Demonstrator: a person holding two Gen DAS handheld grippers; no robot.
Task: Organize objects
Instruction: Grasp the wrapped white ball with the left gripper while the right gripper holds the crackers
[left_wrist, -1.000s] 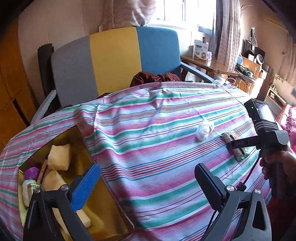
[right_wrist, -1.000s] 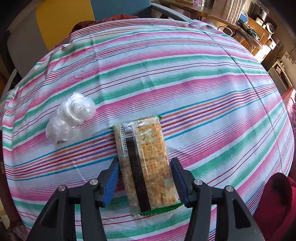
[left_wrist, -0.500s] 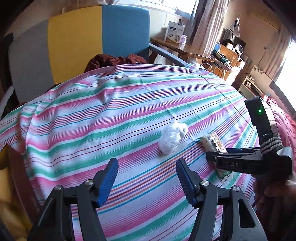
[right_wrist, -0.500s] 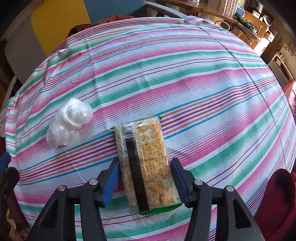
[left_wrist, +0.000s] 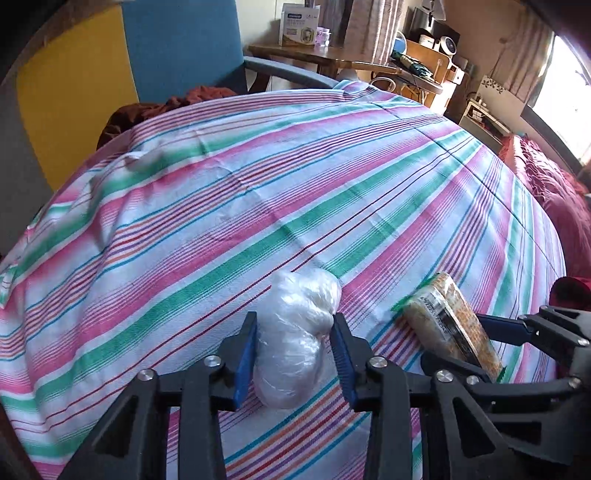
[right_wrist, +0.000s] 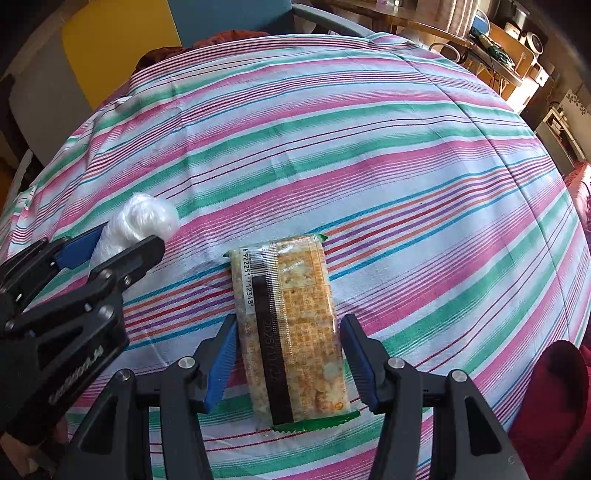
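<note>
Left gripper (left_wrist: 295, 350): angled down at the table, its blue-padded jaws closing on the white plastic bundle (left_wrist: 295, 332); the pads sit against the bundle's two sides, which look squeezed in at the waist.
White plastic bundle: a crumpled clear-white wad lying on the striped tablecloth (left_wrist: 258, 192), towards the table's near left part, its far end bulging out past the fingertips.
Right gripper (right_wrist: 288, 354): pointed steeply down at the cracker packet (right_wrist: 288, 325), jaws part-way apart with one pad on each long side. The left pad is at the wrapper's edge, while a thin strip of cloth seems to show beside the right pad, so I can't say for sure that it is pinching.
Cracker packet: a long clear wrapper with green crimped ends, a black seam strip and a barcode facing up, lying flat near the table's near edge, just to the right of the bundle and apart from it.
Striped tablecloth: pink, green and white bands, covering the whole table; beyond the two items it lies open, with a few soft creases towards the far left corner.
Dark red cloth (right_wrist: 546, 406): bunched by the table's near right corner.
Chair (left_wrist: 129, 55): behind the far edge, its back panelled in yellow and blue, with some rust-brown fabric heaped on the seat.
Wooden side table (left_wrist: 317, 55): farther back, carrying a small box.
</note>
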